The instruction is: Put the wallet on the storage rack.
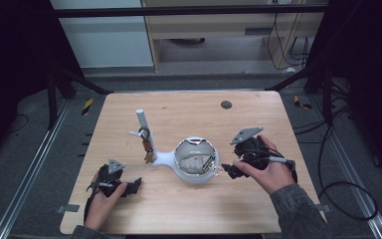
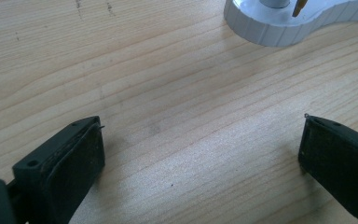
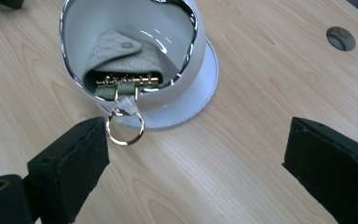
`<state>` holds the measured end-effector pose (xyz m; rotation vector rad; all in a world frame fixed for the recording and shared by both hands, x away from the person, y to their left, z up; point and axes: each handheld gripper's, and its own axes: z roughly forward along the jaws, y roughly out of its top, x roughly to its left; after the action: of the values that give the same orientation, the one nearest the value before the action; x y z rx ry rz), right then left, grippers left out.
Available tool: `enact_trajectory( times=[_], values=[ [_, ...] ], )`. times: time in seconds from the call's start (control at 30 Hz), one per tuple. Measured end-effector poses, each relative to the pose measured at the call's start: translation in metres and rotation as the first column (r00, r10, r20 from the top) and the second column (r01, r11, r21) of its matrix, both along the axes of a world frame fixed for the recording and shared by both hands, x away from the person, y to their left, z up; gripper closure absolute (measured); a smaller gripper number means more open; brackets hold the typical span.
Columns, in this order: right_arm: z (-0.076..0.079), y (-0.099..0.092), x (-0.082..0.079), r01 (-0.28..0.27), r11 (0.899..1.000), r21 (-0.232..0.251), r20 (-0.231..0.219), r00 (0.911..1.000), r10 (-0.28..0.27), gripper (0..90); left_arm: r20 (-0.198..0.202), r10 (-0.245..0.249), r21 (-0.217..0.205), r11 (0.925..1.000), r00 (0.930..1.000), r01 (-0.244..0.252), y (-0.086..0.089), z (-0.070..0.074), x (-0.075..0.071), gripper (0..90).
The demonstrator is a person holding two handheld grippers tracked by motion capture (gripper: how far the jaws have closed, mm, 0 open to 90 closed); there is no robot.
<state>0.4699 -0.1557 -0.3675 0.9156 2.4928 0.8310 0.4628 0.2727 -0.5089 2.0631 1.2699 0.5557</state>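
- Key case (image 3: 116, 63): pale grey-green perforated pouch with a snap flap, lying inside the white bowl (image 3: 193, 88) of a key stand. It sits just ahead of the right hand-held gripper (image 3: 196, 163), toward its left jaw.
- Orientation: the long axis of the case runs across the bowl. The row of gold hooks faces the right hand-held gripper, and the flap end points away, deeper into the bowl.
- Split ring (image 3: 125, 127): gold, hanging from the hook row over the chromed rim, outside the bowl. It lies just beside the inner tip of the left jaw; contact cannot be told.
- Right hand-held gripper (image 1: 238, 167): jaws spread wide, nothing between them, low over the worktop (image 3: 270, 84).
- Left hand-held gripper (image 2: 200, 149): jaws likewise spread and empty. The ribbed white base of the stand (image 2: 279, 28) lies ahead and well apart.
- Stand post (image 1: 143, 124): upright white peg, seen from the high view beyond the left hand-held gripper, with a small brown item hung on its hook.
- Step in hand, as judged: approach to the ring or case with the right hand-held gripper, grasp not yet made.
- Next move, as judged: a slight shift to bring the ring between the jaws, followed by a closing on the thin wire without pushing it under the rim.
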Motion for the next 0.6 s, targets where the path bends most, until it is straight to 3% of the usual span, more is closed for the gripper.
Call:
enact_trajectory(
  times=[0.6],
  values=[
    [-0.020,-0.044,-0.013,0.100,0.994,0.050,-0.010,0.9950,-0.100,5.0,0.000,0.000,0.000,1.0000,1.0000,0.000,0.000,0.000,0.000,0.0]
  ],
)
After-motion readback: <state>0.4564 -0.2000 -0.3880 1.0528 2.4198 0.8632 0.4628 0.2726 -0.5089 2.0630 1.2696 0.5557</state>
